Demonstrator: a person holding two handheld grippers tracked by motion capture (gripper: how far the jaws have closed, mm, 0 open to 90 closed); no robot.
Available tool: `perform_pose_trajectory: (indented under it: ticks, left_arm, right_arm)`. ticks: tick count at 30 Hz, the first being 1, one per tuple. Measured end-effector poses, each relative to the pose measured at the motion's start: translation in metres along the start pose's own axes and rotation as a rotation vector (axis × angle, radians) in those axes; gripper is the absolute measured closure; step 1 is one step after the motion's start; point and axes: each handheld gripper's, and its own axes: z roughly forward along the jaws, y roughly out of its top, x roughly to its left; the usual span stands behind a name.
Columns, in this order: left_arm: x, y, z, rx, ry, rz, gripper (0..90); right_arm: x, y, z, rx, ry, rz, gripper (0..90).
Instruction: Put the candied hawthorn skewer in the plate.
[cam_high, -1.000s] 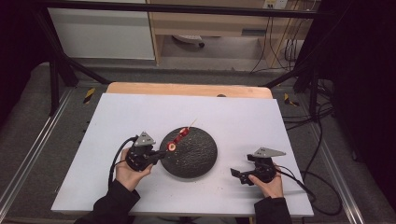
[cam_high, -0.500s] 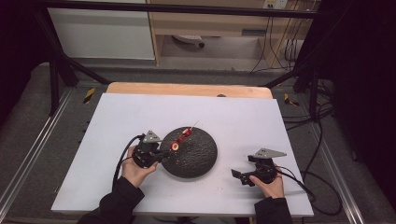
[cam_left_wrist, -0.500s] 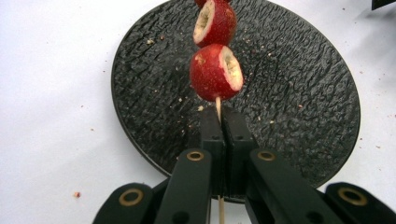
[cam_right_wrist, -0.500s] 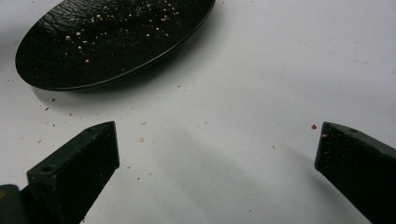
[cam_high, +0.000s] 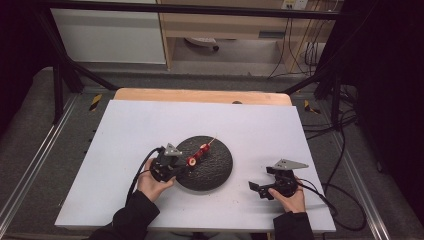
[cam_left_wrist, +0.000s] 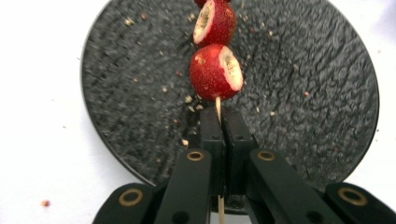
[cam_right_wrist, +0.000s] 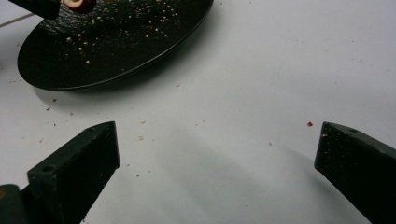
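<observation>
Over the pebbled round black plate, left tongs clamp a thin wooden skewer; right tongs gape.

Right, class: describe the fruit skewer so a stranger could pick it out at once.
Find the round black plate on the white table. Over its left half, the left gripper pinches a thin wooden skewer threaded with red cored fruits, the only red there.

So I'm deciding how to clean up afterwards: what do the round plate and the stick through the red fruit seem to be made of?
The plate looks like matte black stone or stoneware: its surface is rough, pebbled and dull, though the material is uncertain. The stick, clamped in the left tongs, looks like pale bare wood or bamboo, thin and unvarnished. Crumbs dot the plate and the white table.
</observation>
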Motion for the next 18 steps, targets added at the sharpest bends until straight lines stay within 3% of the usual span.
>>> perform_pose_trajectory:
  ticks: [7, 18]
  left_arm:
    - [-0.004, -0.001, 0.008, 0.042, 0.008, 0.016, 88.1]
    - [-0.008, 0.001, 0.013, 0.046, 0.017, 0.019, 87.9]
  right_arm:
    - [0.000, 0.000, 0.000, -0.002, 0.003, -0.002, 0.9]
    - [0.000, 0.000, 0.000, -0.004, 0.003, -0.002, 1.1]
